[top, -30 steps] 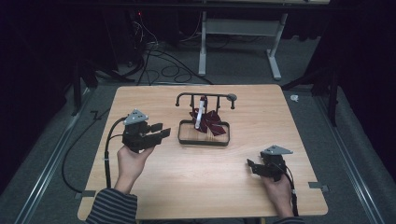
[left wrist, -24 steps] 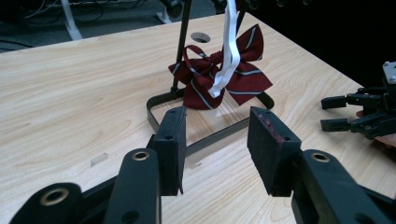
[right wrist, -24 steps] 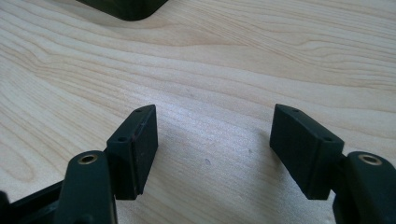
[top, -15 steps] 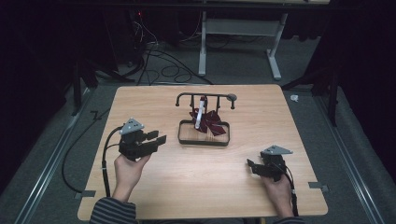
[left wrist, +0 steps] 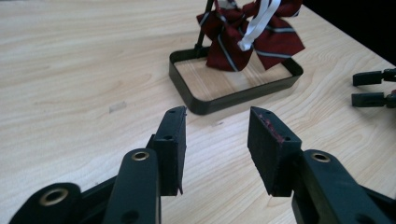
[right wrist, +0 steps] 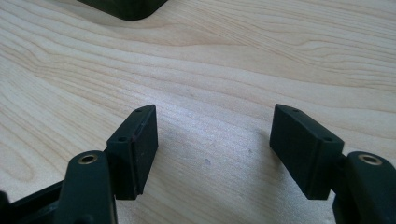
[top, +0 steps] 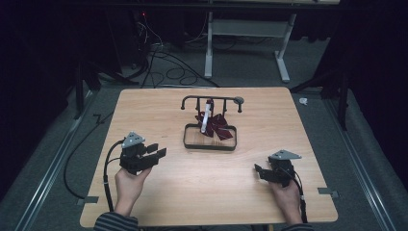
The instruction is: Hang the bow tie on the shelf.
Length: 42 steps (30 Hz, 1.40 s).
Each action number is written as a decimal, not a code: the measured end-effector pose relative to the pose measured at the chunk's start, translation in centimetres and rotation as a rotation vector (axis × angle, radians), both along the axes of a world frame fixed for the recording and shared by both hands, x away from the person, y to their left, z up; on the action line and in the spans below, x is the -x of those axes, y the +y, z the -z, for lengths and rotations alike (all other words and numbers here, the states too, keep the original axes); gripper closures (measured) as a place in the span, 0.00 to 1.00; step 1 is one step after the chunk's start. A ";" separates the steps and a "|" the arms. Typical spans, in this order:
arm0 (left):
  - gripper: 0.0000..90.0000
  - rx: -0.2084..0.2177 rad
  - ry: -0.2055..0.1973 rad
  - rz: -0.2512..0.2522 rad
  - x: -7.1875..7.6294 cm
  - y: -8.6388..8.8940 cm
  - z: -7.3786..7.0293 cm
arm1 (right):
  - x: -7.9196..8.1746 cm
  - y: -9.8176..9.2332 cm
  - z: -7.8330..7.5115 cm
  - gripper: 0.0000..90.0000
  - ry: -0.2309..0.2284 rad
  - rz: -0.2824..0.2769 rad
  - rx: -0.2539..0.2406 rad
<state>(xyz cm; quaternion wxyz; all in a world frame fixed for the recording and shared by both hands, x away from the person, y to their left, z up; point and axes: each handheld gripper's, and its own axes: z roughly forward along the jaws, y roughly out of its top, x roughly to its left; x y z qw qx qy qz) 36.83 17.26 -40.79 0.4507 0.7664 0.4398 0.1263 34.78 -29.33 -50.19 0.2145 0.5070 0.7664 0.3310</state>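
Scene: wooden tabletop (top: pixel 159 115) with a black rack (top: pixel 210 143) near the middle, far side; a person holds a gripper in each hand at the near edge.
Task thing: dark red striped bow (top: pixel 214 125) with a white strap, hanging from the rack's top bar over its tray-shaped base. In the left gripper view the bow (left wrist: pixel 243 35) sits ahead of the fingers, well apart from them.
Left gripper (top: pixel 155 152): fingers parted, nothing between them; bare wood in the gap. Aimed toward the rack, low over the tabletop.
Right gripper (top: pixel 259 173): fingers spread wide, empty; rests low at the near right, pointing inward. A corner of the rack base shows at the top of its view.
Step in hand (judgement): the bow hangs untouched and no grasp is begun; this reads as a standoff before any approach.
Next move (judgement): carry the left fingers forward to the bow, clear the base rim, and close on the fabric or strap rather than the bar.
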 end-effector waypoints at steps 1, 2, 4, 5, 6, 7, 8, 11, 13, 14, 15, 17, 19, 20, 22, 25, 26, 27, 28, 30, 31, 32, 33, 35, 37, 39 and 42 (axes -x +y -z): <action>0.64 0.000 0.004 -0.002 0.0 0.1 0.1 | 0.0 0.0 0.0 0.37 0.000 0.000 0.000; 0.64 0.000 0.006 -0.006 0.1 0.1 0.4 | 0.0 0.0 0.0 0.37 0.000 0.000 0.001; 0.64 -0.005 0.008 -0.013 0.3 0.2 0.7 | 0.0 0.0 0.0 0.37 0.000 0.000 0.001; 0.63 -0.008 0.009 -0.014 0.3 0.3 0.8 | 0.0 0.0 0.0 0.37 0.000 0.000 0.002; 0.63 -0.012 0.011 -0.017 0.4 0.3 1.1 | 0.0 0.0 0.0 0.37 0.000 0.000 0.002; 0.63 -0.015 0.011 -0.019 0.4 0.4 1.3 | 0.0 0.0 0.0 0.37 -0.001 0.000 0.002; 0.63 -0.019 0.012 -0.020 0.4 0.4 1.4 | 0.0 0.0 0.0 0.37 -0.001 0.000 0.003; 0.63 -0.030 0.021 -0.027 0.5 0.5 2.0 | 0.0 0.0 0.0 0.37 -0.001 0.000 0.002; 0.63 -0.042 0.018 -0.036 0.6 0.4 2.3 | 0.0 0.0 0.0 0.37 -0.002 -0.001 0.004; 0.63 -0.043 0.022 -0.036 0.6 0.5 2.5 | 0.0 0.0 0.0 0.37 -0.002 -0.001 0.005; 0.63 -0.042 0.026 -0.037 0.7 0.5 2.8 | 0.0 0.0 0.0 0.37 -0.002 -0.001 0.005; 0.63 -0.047 0.030 -0.044 0.8 0.6 3.2 | 0.0 0.0 0.0 0.37 -0.002 -0.001 0.005; 0.63 -0.055 0.034 -0.051 0.8 0.6 3.7 | 0.0 0.0 0.0 0.37 -0.002 -0.001 0.006; 0.63 -0.060 0.035 -0.052 0.9 0.5 3.9 | 0.0 0.0 0.0 0.37 -0.002 -0.001 0.005; 0.62 -0.074 0.034 -0.057 0.9 0.5 4.4 | 0.0 0.0 0.0 0.37 -0.002 -0.001 0.006; 0.60 -0.092 0.033 -0.063 1.0 0.4 5.2 | 0.0 0.1 0.0 0.37 -0.002 -0.001 0.006; 0.60 -0.098 0.035 -0.063 1.0 0.3 5.5 | 0.0 0.0 0.0 0.37 -0.002 -0.001 0.006; 0.60 -0.102 0.039 -0.064 1.0 0.3 5.7 | 0.0 0.1 0.0 0.37 -0.002 -0.001 0.006; 0.59 -0.111 0.039 -0.067 0.9 0.2 6.0 | 0.0 0.1 0.0 0.37 -0.002 -0.001 0.006; 0.58 -0.131 0.039 -0.073 0.9 0.1 6.5 | 0.0 0.1 0.0 0.37 -0.002 -0.001 0.007; 0.58 -0.137 0.039 -0.076 0.9 0.0 6.9 | 0.0 0.1 0.0 0.37 -0.001 -0.001 0.007; 0.57 -0.143 0.041 -0.077 0.9 0.0 7.0 | 0.0 0.1 0.0 0.37 -0.001 -0.001 0.007; 0.57 -0.149 0.038 -0.080 0.9 0.0 7.3 | 0.0 0.1 0.0 0.37 -0.002 -0.001 0.007; 0.57 -0.168 0.033 -0.086 1.0 -0.1 7.7 | 0.0 0.1 0.0 0.37 -0.002 0.000 0.008; 0.57 -0.185 0.018 -0.095 1.0 -0.2 8.2 | 0.0 0.1 0.0 0.37 -0.002 0.001 0.009; 0.56 -0.198 0.015 -0.103 1.1 -0.3 8.7 | 0.0 0.1 0.0 0.37 -0.002 0.000 0.009; 0.56 -0.220 0.019 -0.111 1.1 -0.4 9.5 | 0.0 0.1 0.0 0.38 -0.003 0.000 0.011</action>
